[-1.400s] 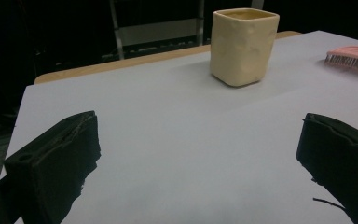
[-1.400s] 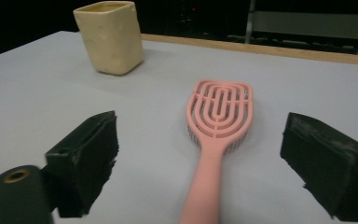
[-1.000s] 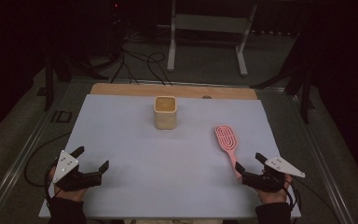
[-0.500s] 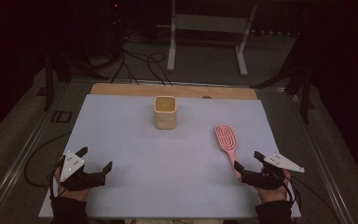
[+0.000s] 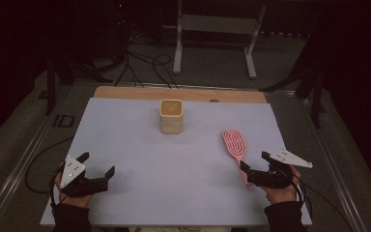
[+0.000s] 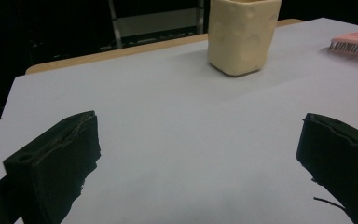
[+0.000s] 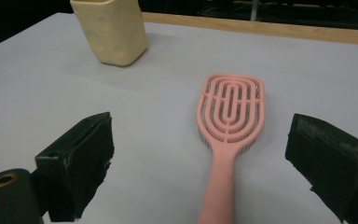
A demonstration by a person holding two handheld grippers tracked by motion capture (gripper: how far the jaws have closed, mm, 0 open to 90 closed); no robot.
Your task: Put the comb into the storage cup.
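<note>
Straddling the handle of the pink hairbrush (image 7: 230,121), my right tool (image 5: 255,167) is spread and touches nothing; the brush lies bristles-down on the white worktop (image 5: 140,145), right of the cream cup (image 5: 171,116). My left tool (image 5: 96,164) rests spread, well apart.

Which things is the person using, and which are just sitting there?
In use:
- pink plastic hairbrush, lying bristles down between the open right gripper's jaws

Just sitting there:
- cream square cup, upright at the far middle
- open left gripper, over bare table
</note>
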